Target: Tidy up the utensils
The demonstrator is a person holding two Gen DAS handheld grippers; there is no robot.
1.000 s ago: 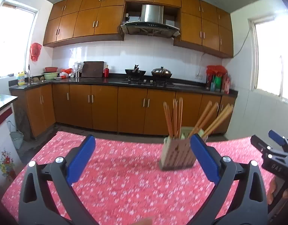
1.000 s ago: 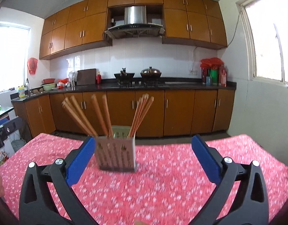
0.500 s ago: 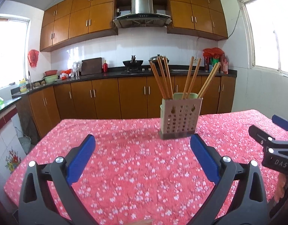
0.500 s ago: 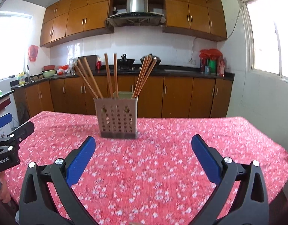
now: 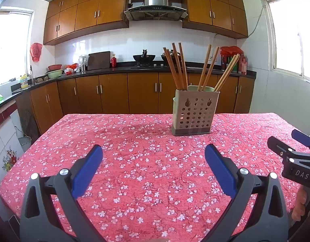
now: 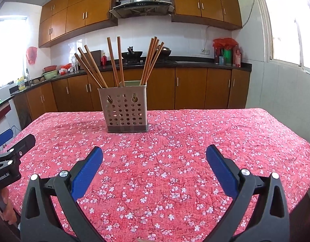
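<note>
Both cameras have tipped downward since 1 second ago, so the holder (image 5: 194, 114) now sits higher in each view and more of the surface (image 5: 134, 161) lies in front of it. It has also sharpened from its earlier blur.

Left tool (image 5: 153, 159) is spread wide, its 2 blue pads (image 5: 86, 170) well apart, gripping nothing and touching nothing; it hangs above the red flowered cloth, near side of the holder. Right tool (image 6: 154, 160) is likewise spread wide and empty, also on the near side of the holder and well apart from it. Each tool shows at the edge of the other's view, left of the holder for the left one, right of it for the right.

The holder, a beige perforated box with a dark base, stands upright on the surface. Wooden chopsticks (image 6: 114, 60) stand in it, fanned out in 3 loose groups and leaning to either side.
</note>
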